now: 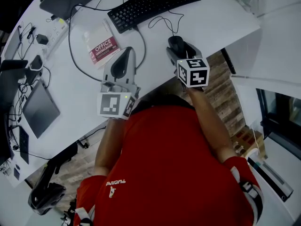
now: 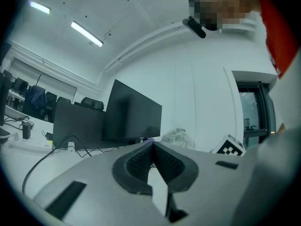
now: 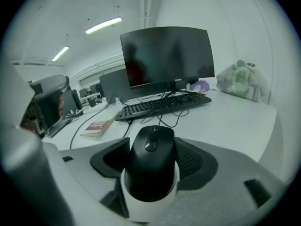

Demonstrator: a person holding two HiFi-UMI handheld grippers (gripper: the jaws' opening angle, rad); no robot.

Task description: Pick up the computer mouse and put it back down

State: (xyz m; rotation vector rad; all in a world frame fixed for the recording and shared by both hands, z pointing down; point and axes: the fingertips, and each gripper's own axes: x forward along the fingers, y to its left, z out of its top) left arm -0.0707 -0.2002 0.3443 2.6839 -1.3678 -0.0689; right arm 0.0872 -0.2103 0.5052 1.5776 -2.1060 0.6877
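The black computer mouse [image 1: 176, 43] sits between the jaws of my right gripper [image 1: 181, 51], near the front edge of the white desk [image 1: 221, 22]. In the right gripper view the mouse [image 3: 150, 161] fills the gap, and the ribbed pads [image 3: 190, 159] press its sides. Its cable runs off toward the keyboard [image 3: 162, 105]. My left gripper [image 1: 126, 53] hovers over the desk left of the mouse. In its own view the left gripper [image 2: 153, 144] is shut, tips together, with nothing between them.
A black keyboard [image 1: 153, 4] lies behind the mouse, and a red and white book [image 1: 101, 46] lies to the left. A dark tablet [image 1: 40, 107] and several cables lie further left. A monitor [image 3: 167, 55] and a plastic bag [image 3: 242, 79] stand at the back.
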